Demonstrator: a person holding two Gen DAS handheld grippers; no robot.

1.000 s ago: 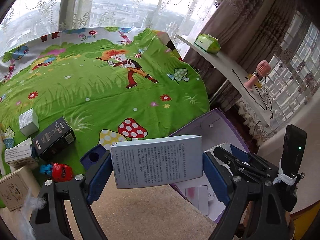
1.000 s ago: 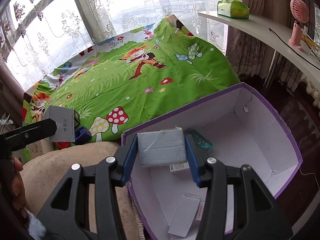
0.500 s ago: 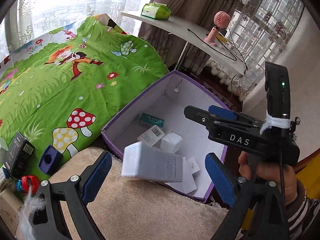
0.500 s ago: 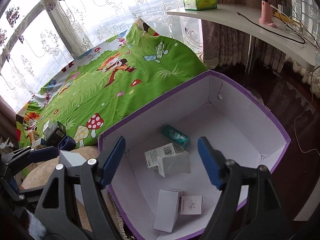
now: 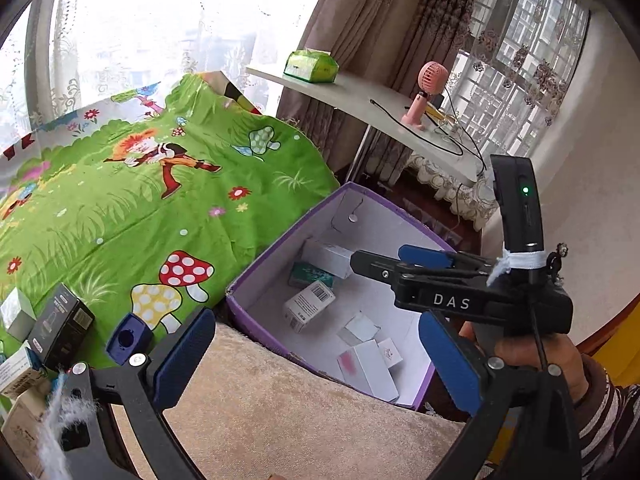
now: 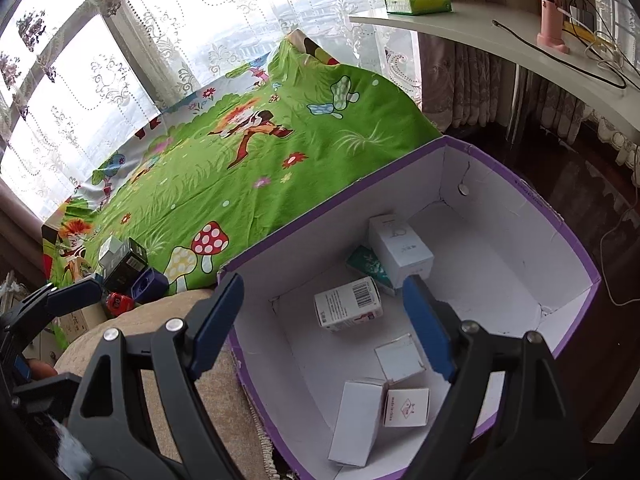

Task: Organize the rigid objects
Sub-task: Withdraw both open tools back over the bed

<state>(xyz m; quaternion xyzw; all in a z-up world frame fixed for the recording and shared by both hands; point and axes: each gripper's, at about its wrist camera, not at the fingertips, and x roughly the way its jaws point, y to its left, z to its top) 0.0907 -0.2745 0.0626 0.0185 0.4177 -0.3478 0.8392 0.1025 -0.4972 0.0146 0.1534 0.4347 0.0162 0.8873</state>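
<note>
Small cartons left on the green cloth, e.g. black box, look light, stiff, slick-faced, best pinched across flat sides; others lie in the purple bin; left gripper and right gripper just opened, both empty.

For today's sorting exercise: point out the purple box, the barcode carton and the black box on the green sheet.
purple box (image 6: 516,190), right wrist view, far rim.
barcode carton (image 6: 348,309), right wrist view, top face.
black box (image 5: 60,330), left wrist view, top face.
</note>
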